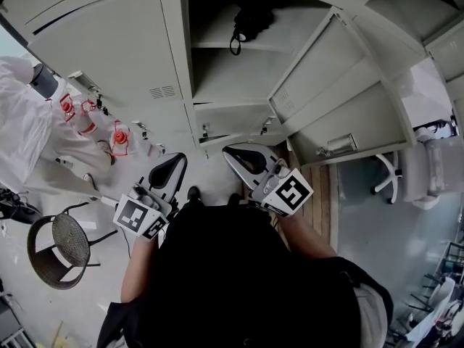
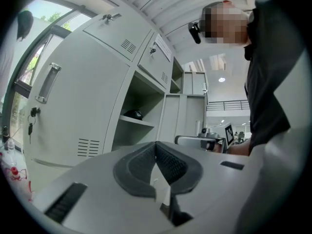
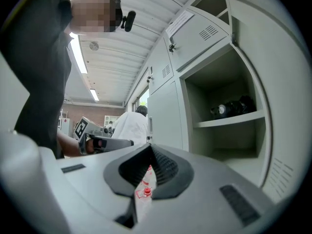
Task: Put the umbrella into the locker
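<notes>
Up on the shelf of the open locker (image 1: 212,29) lies the black umbrella (image 1: 251,22), well apart from both tools, so I'd call the stowing done and the closing-out in hand! Left tool (image 1: 174,162) and right tool (image 1: 233,154) hang low by the person's waist, each with jaws pressed together on nothing, and the next move, I reckon, calls for nudging the swung-out door (image 1: 326,85) home without catching the umbrella's loop. Around them: pale floor, a wicker stool (image 1: 61,249), red-capped bottles (image 1: 117,138) beside a person in white (image 1: 22,122).
</notes>
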The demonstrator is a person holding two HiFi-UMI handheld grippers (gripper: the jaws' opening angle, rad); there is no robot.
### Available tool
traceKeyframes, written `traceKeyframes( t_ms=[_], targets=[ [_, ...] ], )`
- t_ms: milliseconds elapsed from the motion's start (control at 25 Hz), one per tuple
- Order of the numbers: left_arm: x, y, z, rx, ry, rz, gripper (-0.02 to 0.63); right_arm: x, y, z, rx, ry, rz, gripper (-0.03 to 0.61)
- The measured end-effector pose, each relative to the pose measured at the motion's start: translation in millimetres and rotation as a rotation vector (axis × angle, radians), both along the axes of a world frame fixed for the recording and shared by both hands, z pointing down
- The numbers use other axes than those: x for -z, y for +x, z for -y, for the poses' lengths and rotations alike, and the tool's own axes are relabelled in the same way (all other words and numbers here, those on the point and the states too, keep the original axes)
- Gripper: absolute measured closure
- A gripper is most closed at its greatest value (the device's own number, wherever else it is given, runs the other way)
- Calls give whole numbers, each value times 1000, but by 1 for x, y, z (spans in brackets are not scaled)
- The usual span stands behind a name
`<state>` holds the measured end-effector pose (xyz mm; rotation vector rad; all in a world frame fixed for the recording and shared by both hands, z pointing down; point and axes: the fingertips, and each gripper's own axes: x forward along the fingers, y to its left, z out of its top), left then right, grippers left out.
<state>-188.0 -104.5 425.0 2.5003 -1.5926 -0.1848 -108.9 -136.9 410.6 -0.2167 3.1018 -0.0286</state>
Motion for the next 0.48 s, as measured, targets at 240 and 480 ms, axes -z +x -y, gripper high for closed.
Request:
traceKeyframes(
  t_ms=[240,480],
  targets=[
    [-15,-13,-13,22,0,-44,597,-19,-10,-7,26,-24,-28,566],
    [-26,-6,-14,-11,-10,-33,597,-31,-7,-6,20,-19,-56,566]
  ],
)
